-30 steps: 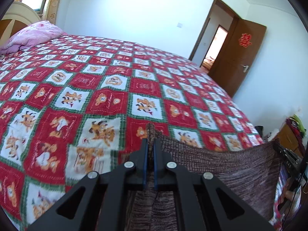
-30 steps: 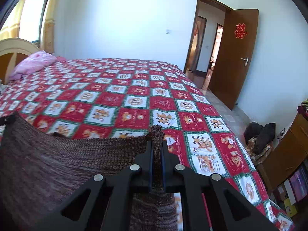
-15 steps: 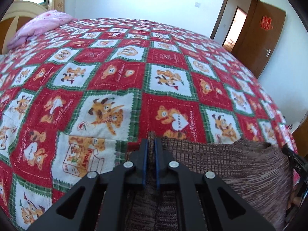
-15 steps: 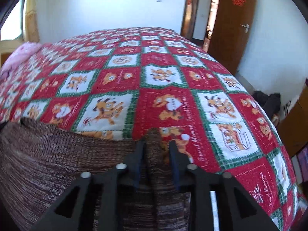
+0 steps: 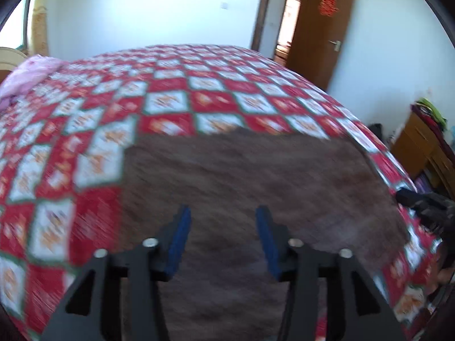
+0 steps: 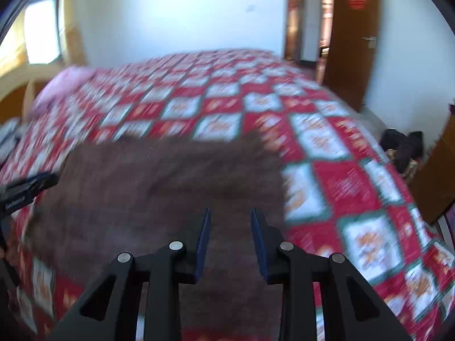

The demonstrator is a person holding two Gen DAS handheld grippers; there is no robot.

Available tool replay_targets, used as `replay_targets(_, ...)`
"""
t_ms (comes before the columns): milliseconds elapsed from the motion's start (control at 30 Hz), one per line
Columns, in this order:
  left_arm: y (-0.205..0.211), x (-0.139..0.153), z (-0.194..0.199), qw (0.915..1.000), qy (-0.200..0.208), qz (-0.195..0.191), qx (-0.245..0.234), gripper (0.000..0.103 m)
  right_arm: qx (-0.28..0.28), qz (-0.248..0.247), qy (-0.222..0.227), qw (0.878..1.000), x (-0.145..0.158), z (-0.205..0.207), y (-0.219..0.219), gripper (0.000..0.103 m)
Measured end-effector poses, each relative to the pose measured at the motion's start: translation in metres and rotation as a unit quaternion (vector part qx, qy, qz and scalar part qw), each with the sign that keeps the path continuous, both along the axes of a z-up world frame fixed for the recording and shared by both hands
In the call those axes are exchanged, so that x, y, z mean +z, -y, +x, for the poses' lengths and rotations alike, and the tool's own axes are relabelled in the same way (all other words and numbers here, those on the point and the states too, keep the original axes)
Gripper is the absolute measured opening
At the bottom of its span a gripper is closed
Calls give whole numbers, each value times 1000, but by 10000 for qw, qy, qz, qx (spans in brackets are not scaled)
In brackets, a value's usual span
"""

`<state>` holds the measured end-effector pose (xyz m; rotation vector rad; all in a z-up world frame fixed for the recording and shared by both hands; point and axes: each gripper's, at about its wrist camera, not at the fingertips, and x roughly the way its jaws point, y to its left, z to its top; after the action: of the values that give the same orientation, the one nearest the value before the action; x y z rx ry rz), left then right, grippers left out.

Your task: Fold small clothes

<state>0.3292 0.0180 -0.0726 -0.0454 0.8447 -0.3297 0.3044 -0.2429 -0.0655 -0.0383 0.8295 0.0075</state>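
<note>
Garment [image 5: 241, 176]: flat on the bed [image 5: 216, 102], at its near edge.
Pillow [image 5: 25, 76]: on the bed, far left corner.
Door [image 5: 321, 28]: behind the bed, right.
Cabinet [image 5: 421, 147]: right of the bed.
Left claw [image 5: 223, 221]: over the garment's near part.
Right claw [image 6: 230, 223]: over the garment's near part.

**Counts per item type**

Grippers: 2. Left gripper [image 5: 223, 217], right gripper [image 6: 230, 218]; each has 2 blue pads [image 5: 179, 241], so 4 pads.

Brown knit garment [image 5: 241, 176]: 1, flat on the bed ahead of both claws and under their tips.

Quilt [image 5: 93, 130], red and white check: 1, beyond and to both sides of the claws.

Pink pillow [image 5: 25, 74]: 1, far ahead-left of the left claw.

Wooden door [image 5: 321, 31]: 1, far ahead-right, carrying 1 red paper cutout [image 5: 328, 5].

Window [image 6: 42, 31]: 1, far left of the right claw.

Wooden cabinet [image 5: 418, 145]: 1, right of the left claw.
</note>
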Motion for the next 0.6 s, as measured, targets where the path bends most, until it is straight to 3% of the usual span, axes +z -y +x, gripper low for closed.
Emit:
replay_targets(167, 20, -20, -22, 9995, -269, 186, 33, 52, 34, -22, -822, 9966, -45, -25, -8, 31)
replay_targets(367, 35, -27, -48, 9954, 78, 923, 252, 58, -100, 102, -899, 9959, -49, -52, 5, 31)
replay_targets(600, 18, -21, -62, 9946, -109, 909, 487, 65, -322, -99, -1096, 9934, -51, -75, 2, 38)
